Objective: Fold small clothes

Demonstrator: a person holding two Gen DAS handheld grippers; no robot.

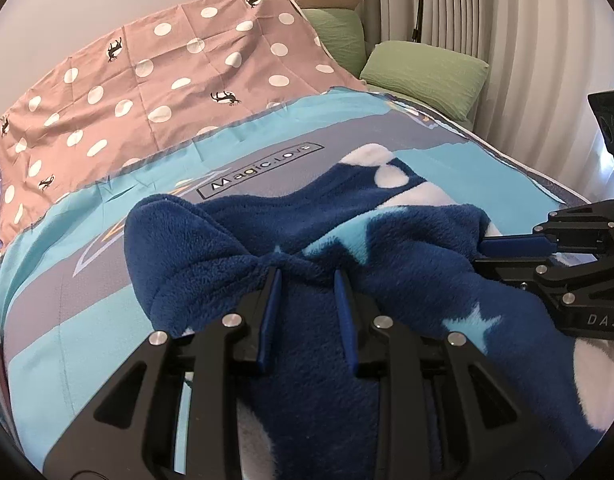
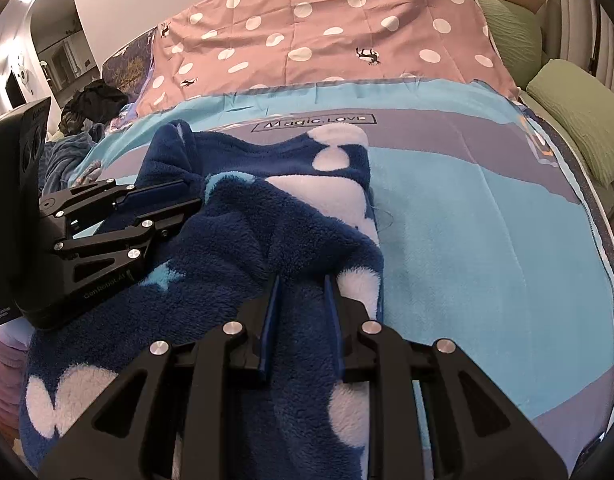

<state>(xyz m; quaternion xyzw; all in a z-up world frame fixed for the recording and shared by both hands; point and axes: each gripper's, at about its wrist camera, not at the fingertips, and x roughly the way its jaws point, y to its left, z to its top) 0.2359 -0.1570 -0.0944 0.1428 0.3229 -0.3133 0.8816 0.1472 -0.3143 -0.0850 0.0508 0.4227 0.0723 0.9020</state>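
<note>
We saw the left claw (image 1: pixel 307 276) pinching a bunched fold of the dark blue fleece garment (image 1: pixel 307 220), its blue pads (image 1: pixel 271 300) pressed into the pile on either side of the gathered ridge. The right claw (image 2: pixel 301 280) likewise gripped a raised fold of the same garment (image 2: pixel 267 216), with fabric squeezed between its narrow-set jaws. In the left wrist view the right claw (image 1: pixel 503 246) came in from the right edge, its tips buried in the fleece; in the right wrist view the left claw (image 2: pixel 187 196) entered from the left, its tips against the near left part of the cloth. The garment, blue with white patches and pale blue stars, lay crumpled on the bed, spread from the near edge toward the middle of a light blue and grey bedsheet (image 2: pixel 487 208) bearing a boxed printed label (image 2: pixel 315 122). Farther off lay a pink cloth with white dots (image 2: pixel 327 32). At the far right, green pillows (image 1: pixel 427 76) sat beside a pale curtain (image 1: pixel 527 40). At the far left in the right wrist view, a dark heap of clothing (image 2: pixel 95 100) rested on the bed.
</note>
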